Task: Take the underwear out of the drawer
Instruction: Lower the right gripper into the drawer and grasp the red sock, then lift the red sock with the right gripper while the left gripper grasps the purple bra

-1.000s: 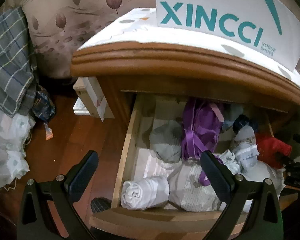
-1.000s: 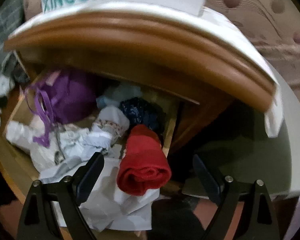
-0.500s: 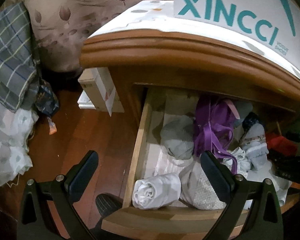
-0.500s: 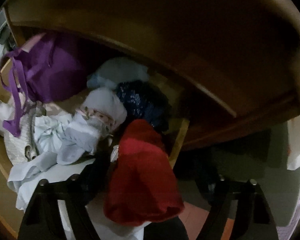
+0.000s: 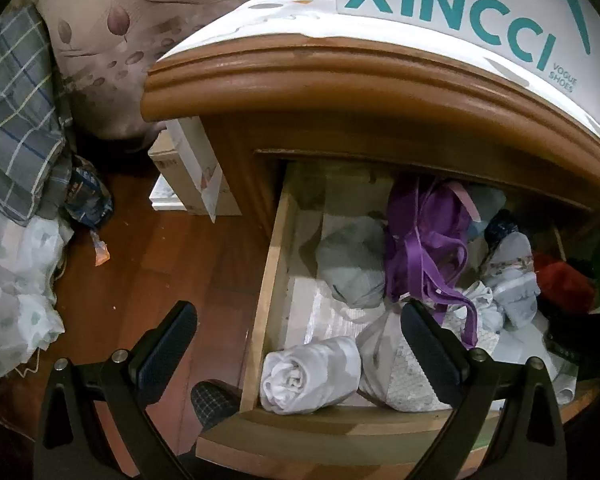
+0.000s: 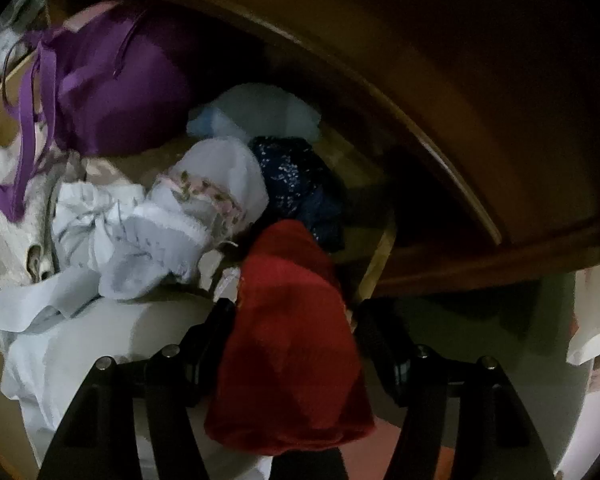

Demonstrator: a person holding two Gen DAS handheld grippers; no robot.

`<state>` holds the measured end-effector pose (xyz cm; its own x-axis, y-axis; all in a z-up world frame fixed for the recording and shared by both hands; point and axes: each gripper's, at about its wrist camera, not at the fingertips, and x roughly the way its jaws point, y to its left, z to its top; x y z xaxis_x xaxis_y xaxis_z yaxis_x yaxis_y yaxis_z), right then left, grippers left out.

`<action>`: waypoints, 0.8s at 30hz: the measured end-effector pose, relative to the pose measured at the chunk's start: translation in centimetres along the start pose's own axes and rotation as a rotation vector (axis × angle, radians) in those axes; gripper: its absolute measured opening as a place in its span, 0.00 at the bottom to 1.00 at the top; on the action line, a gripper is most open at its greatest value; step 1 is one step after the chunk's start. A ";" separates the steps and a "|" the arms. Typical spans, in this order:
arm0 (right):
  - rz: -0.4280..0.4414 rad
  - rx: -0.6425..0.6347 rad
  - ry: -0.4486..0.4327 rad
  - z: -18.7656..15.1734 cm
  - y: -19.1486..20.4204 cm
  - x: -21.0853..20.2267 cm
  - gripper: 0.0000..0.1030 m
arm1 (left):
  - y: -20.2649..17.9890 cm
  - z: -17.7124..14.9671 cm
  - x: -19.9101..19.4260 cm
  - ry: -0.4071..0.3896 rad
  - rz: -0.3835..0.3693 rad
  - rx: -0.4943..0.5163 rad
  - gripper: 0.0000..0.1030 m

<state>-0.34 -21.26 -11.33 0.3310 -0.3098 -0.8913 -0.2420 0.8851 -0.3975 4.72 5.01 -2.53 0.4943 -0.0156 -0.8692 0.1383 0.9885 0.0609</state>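
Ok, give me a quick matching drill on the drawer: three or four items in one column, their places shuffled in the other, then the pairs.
Items:
1. red roll
2. purple garment
3. white roll
4. shoe box

Places:
A. on top of the cabinet
B. front left corner of the drawer
C. between the closing right tongs
D. middle of the drawer, toward the back

Pairs: 1-C, 2-D, 3-B, 4-A
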 end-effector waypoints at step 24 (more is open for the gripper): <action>0.054 0.132 -0.124 -0.7 -0.7 -6.2 0.29 | -0.1 0.1 0.1 0.011 -0.066 -0.016 0.99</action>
<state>-2.84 -20.18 -5.64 0.4330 -0.2226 -0.8735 -0.1438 0.9395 -0.3108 4.86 4.89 -2.57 0.4754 -0.0789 -0.8762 0.1566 0.9877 -0.0039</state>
